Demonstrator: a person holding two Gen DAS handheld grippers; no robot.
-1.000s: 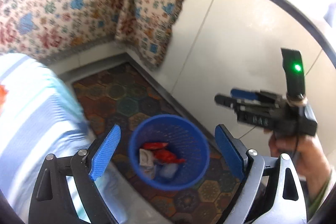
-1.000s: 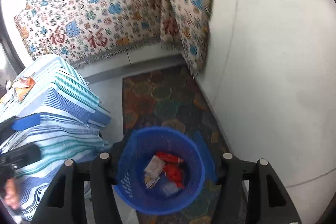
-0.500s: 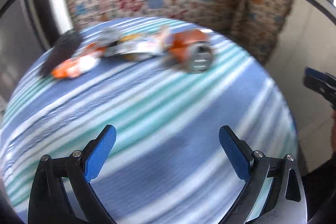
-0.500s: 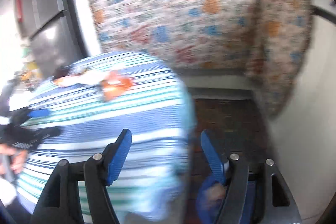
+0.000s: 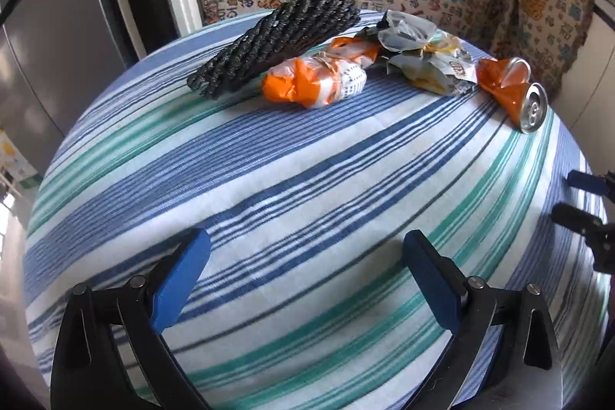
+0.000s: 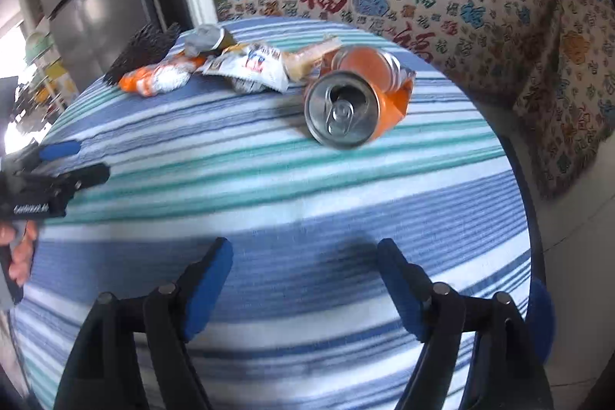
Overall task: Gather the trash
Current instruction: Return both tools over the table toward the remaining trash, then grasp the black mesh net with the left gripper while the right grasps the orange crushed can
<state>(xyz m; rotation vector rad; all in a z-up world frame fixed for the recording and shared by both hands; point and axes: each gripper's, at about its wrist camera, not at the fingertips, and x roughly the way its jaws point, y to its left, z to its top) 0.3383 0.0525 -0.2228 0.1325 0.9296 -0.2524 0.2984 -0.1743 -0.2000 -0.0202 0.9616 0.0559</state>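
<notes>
1. Both jaws have just been opening; the left hand-held gripper (image 5: 306, 264) and right hand-held gripper (image 6: 305, 269) are seen released, nothing between them, over bare striped cloth on the round tabletop (image 5: 307, 179).
2. One crushed orange can (image 6: 355, 102) is found near the right edge.
3. Beyond, three crumpled wrappers (image 5: 315, 79) and one black woven mat (image 5: 275, 41) are lined up near the far edge.

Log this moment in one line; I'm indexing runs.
left gripper open, empty | right gripper open, empty | crushed can on table

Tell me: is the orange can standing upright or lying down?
Lying down. The orange can rests crushed on its side on the striped tablecloth, its top facing the right wrist camera.
</notes>
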